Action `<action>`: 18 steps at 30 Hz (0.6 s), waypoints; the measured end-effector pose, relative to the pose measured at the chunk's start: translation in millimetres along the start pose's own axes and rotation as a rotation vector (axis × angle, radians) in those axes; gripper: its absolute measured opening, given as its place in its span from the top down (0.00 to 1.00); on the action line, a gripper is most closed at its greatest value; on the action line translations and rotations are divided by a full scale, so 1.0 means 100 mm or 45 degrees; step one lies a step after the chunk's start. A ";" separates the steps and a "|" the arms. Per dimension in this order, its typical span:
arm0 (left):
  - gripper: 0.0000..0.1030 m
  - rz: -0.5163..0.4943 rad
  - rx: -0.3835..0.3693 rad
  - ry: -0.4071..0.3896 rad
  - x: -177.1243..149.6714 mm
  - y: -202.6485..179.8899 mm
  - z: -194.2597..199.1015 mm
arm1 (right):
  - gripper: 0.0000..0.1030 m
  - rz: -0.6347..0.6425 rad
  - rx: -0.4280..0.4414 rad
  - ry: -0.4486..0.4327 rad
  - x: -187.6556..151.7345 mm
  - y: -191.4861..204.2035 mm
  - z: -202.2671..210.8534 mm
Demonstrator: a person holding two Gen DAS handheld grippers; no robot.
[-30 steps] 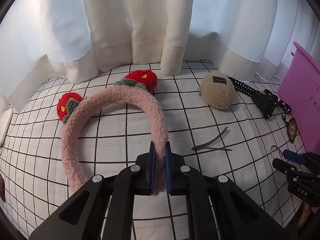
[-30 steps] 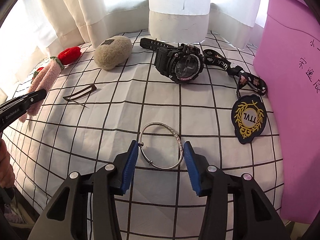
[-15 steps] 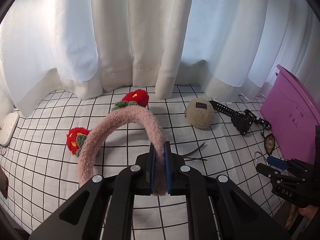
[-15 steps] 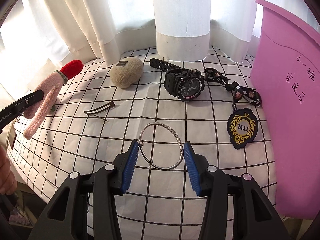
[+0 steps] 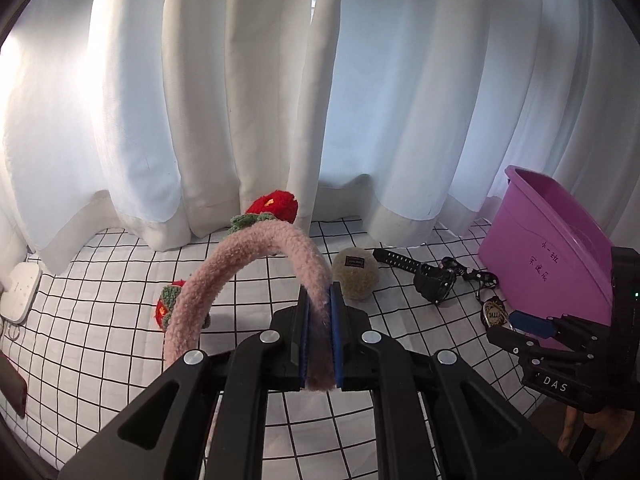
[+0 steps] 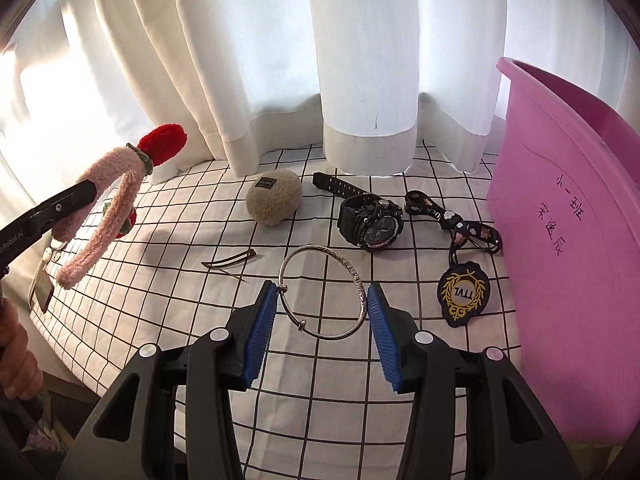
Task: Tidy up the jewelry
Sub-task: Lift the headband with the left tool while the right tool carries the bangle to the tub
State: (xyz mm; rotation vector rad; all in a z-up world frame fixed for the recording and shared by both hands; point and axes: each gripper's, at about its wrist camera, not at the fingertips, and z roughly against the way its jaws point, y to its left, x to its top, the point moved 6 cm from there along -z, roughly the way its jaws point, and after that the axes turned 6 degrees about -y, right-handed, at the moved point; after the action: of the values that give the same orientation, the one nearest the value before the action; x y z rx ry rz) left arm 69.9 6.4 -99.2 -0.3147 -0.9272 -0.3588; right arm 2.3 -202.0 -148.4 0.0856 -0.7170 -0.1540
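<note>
My left gripper (image 5: 319,336) is shut on one end of a fluffy pink headband (image 5: 256,252) with red knitted flowers and holds it up off the table; the headband also shows in the right wrist view (image 6: 104,216). My right gripper (image 6: 322,332) holds a silver bangle (image 6: 324,292) between its blue pads, lifted above the checked cloth. A purple bin (image 6: 568,232) stands at the right, and it shows in the left wrist view (image 5: 548,240) too.
On the white checked cloth (image 6: 200,300) lie a black watch (image 6: 370,222), a beige fuzzy ball (image 6: 274,200), a thin metal hair clip (image 6: 230,264), a black lanyard with a gold badge (image 6: 462,292). White curtains hang behind. A white device (image 5: 20,292) lies far left.
Both grippers have risen: the headband came up off the cloth, and the bangle went up with the right gripper. The table looks farther away in both views.
</note>
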 end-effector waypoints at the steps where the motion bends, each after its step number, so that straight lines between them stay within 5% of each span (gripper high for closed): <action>1: 0.91 -0.009 -0.012 -0.011 0.03 -0.05 0.03 | 0.56 -0.006 0.000 -0.013 0.03 -0.01 0.05; 18: 0.90 -0.239 -0.341 -0.225 0.69 -1.39 0.50 | 0.56 -0.092 -0.117 -0.334 0.53 -0.71 1.29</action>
State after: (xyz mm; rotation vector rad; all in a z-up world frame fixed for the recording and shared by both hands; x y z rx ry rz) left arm 12.2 -108.4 0.8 -0.5120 -1.0870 -0.6384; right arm -51.0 -284.6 -26.7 0.0034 -0.9675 -0.2704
